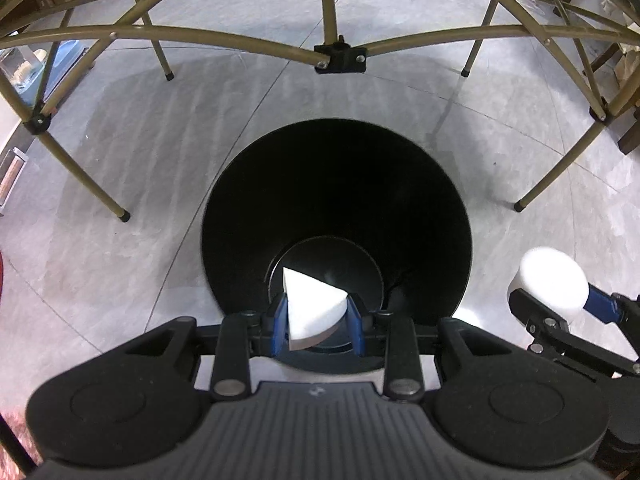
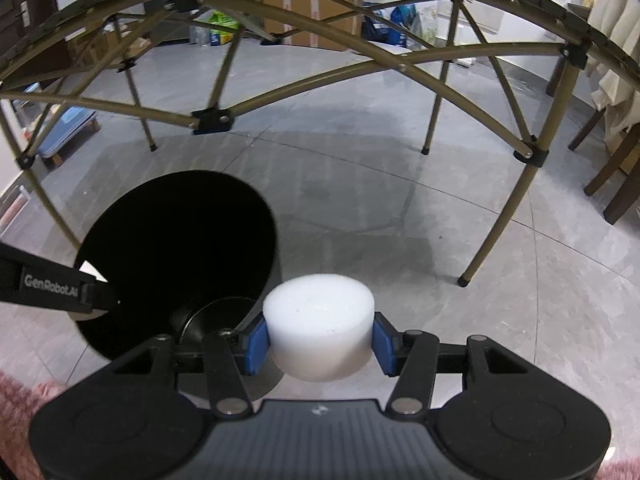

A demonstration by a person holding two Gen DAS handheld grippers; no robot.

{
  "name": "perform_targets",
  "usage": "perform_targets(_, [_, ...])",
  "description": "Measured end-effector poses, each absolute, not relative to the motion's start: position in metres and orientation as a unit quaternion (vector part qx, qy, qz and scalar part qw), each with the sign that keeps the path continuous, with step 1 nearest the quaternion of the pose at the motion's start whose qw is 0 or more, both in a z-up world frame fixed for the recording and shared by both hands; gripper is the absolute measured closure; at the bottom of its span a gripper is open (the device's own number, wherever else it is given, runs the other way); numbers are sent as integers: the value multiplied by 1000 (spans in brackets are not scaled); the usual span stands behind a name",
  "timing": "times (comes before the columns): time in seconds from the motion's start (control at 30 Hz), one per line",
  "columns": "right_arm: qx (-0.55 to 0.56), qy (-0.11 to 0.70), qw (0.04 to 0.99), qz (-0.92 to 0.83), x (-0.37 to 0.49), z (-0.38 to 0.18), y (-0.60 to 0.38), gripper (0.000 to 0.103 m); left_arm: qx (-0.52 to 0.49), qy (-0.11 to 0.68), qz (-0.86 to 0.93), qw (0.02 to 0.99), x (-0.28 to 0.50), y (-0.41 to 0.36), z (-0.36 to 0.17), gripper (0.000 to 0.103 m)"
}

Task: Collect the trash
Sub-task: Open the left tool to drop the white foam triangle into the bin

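Observation:
My left gripper (image 1: 318, 322) is shut on a white wedge-shaped foam piece (image 1: 312, 308) and hangs right over the open mouth of a black round bin (image 1: 336, 184). My right gripper (image 2: 318, 340) is shut on a white round foam cylinder (image 2: 319, 326), just right of the bin (image 2: 176, 240) and above the grey floor. In the left wrist view the cylinder (image 1: 554, 284) shows at the right edge, outside the bin's rim. In the right wrist view the wedge's tip (image 2: 93, 270) pokes out past the left gripper's black body, over the bin.
A folding table's tan metal frame (image 1: 340, 56) arches over the bin, its legs (image 2: 492, 236) standing on the grey tiled floor (image 2: 380, 200). Boxes and bags (image 2: 320, 12) line the far wall. A wooden chair (image 2: 616, 176) stands at the right.

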State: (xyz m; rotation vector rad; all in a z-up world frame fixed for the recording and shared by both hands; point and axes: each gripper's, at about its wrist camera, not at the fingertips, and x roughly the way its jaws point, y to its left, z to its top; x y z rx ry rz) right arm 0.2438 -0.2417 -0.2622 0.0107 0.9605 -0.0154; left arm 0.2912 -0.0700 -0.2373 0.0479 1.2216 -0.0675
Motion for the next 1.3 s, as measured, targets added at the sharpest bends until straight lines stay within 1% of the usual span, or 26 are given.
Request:
perform_targets(0.2, [22,466,884,-31,259,-269,-258,51,7,579,-36,815,315,-83,-241,72])
perform_targets(0.53, [18,464,884,-53,274,-278,-268,51,-14,586,-17,810,337,-94,-249,72])
perform_targets(0.83, [16,460,885,-70,269,-280,-277,51,-35,591,-1,806,349,-93,-255,72])
perform_targets(1.17, [16,463,884,-70,270,-282,-278,51,-28,590,-3,807,349,-96,-256,72])
perform_targets(1.23, [17,463,883,-72,270,-282,-279,51,-25,591,-4,806,348,-96,-256,69])
perform_targets(1.27, [17,463,884,-72,270,-282,-279,51,-24,594,-4,804,348,-96,-256,65])
perform_targets(1.3, [17,462,884,-72,270,-282,-279,51,-23,596,-3,802,348,-96,-257,54])
